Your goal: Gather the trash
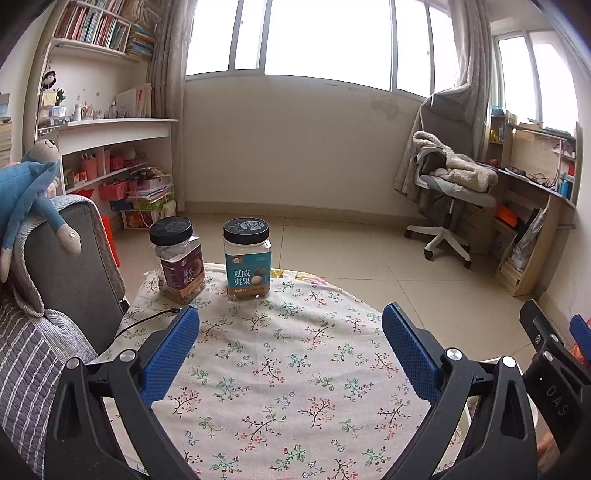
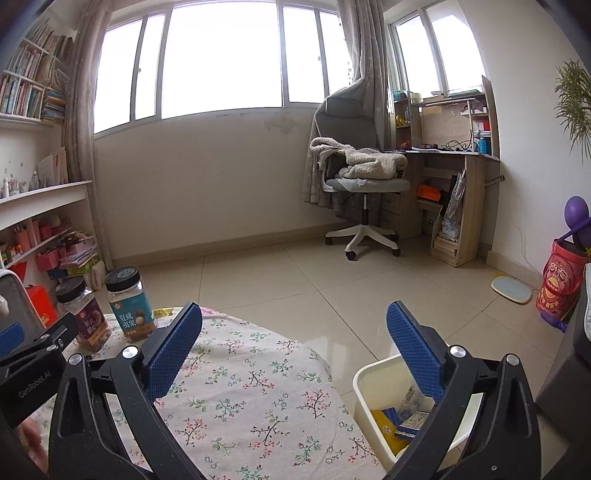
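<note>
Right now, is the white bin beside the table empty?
No, the white bin already holds several wrappers and small packets at its bottom.

A lived-in home this is, a study-bedroom by the look of it; bookshelves [image 1: 99,26] crammed with colourful books climb the left wall; a blue stuffed toy [image 1: 33,184] slumps over a grey armchair [image 1: 77,266]; a swivel chair [image 2: 364,184] heaped with a fleecy blanket sits by a cluttered wooden desk [image 2: 454,155] at the curtained windows [image 2: 221,55]; pale floor tiles [image 2: 277,280] underfoot; a flowery tablecloth [image 1: 280,369] covers the bench, two snack jars [image 1: 247,258] standing on it; a white bin [image 2: 373,384] of scraps beside it.
</note>
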A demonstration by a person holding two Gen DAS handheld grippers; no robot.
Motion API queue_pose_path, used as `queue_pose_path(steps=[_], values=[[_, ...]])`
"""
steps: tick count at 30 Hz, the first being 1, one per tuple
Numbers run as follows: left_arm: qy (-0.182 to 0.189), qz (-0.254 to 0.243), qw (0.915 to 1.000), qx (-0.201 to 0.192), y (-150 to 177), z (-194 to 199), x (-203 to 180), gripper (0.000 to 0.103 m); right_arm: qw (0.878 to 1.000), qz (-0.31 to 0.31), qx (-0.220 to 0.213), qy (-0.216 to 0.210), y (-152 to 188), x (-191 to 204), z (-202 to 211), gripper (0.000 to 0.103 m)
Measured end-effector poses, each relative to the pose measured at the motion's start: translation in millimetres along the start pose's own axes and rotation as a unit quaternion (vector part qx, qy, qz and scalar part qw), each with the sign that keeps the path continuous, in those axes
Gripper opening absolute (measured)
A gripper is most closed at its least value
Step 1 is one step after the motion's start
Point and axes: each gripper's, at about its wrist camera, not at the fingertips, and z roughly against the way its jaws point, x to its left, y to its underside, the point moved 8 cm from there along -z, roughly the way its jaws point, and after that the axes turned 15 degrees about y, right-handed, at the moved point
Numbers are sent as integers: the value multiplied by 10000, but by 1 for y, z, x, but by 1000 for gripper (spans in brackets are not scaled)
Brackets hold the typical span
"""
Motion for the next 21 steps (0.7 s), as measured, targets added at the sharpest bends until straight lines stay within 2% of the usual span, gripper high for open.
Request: queue_pose_path(steps=[21], values=[[92,-168,9997,-155,0,4,-13,94,10000,-19,41,55,1,-9,-1,96]])
